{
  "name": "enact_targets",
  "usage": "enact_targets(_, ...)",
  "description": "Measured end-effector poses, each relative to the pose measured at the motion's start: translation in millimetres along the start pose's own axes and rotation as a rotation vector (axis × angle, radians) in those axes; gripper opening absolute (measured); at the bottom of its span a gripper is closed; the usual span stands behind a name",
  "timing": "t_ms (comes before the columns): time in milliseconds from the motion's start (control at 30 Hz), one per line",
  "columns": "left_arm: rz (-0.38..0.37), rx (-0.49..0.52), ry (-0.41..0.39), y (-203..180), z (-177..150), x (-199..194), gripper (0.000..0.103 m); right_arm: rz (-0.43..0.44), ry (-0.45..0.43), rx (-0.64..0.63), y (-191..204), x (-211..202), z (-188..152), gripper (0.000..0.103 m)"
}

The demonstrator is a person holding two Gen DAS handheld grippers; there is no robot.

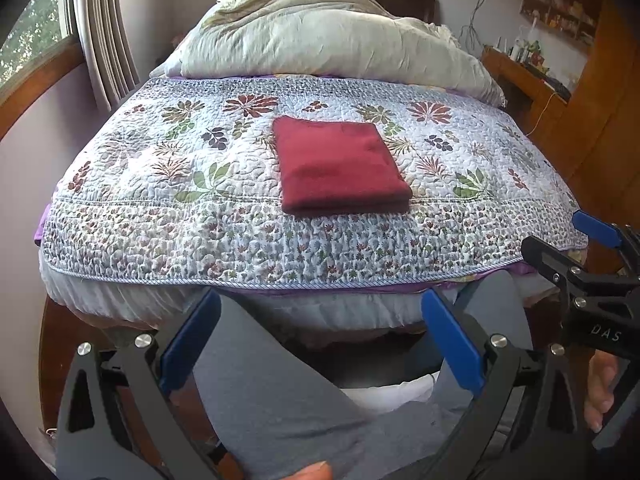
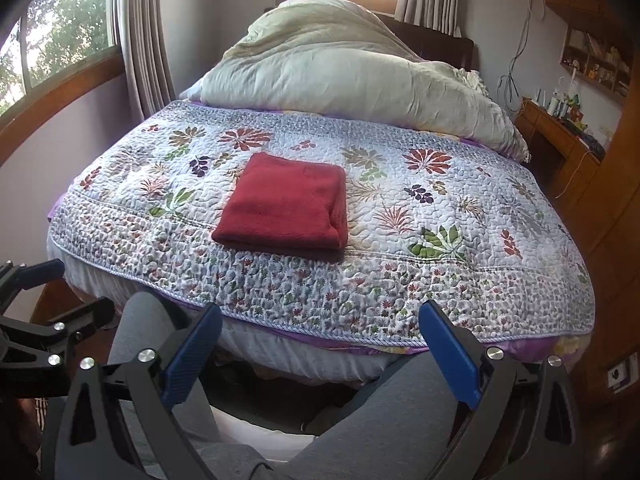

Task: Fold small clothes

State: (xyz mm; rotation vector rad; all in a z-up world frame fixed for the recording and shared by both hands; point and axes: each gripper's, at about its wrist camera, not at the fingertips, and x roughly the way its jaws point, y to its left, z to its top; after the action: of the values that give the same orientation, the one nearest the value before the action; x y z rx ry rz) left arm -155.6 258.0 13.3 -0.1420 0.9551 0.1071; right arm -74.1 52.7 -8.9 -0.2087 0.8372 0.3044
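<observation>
Blue pads line both grippers. Left gripper (image 1: 320,344): jaws spread wide, nothing between them, held off the near edge of the bed above the person's grey-trousered legs (image 1: 276,400). Right gripper (image 2: 320,352): likewise spread wide and empty, also short of the near edge; in the left wrist view it shows at the right margin, a hand (image 1: 600,392) behind it. A fingertip intrudes at the bottom edge of the left view.

Beyond the grippers, the floral quilt (image 2: 420,216) covers the bed, its small-flowered border hanging over the near edge, with a purple sheet and white mattress side showing below.

Red folded cloth (image 2: 286,210) lies flat on the quilt, roughly midway between the left and right edges, closer to the near edge than to the head; its near fold sits just at the stitched line where the border begins. Neat rectangle, several layers thick. Well apart from both grippers.

At the head end, a pale crumpled duvet (image 2: 340,72) is heaped across the bed. Curtains (image 2: 140,40) and windows stand to the left, a wooden desk (image 2: 560,136) with small clutter at right.
</observation>
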Motion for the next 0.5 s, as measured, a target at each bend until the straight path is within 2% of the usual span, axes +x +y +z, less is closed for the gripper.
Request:
enact_targets(100,-0.003,0.002,-0.003,-0.9,-0.5,-0.5,0.100,0.017,0.015,0.026,-3.0,3.2,-1.2,0.099)
enact_targets(500,-0.008,-0.009,-0.008,-0.8,-1.8,0.4,0.100,-0.004,0.011,0.025,-2.6,4.1,-2.5,0.099)
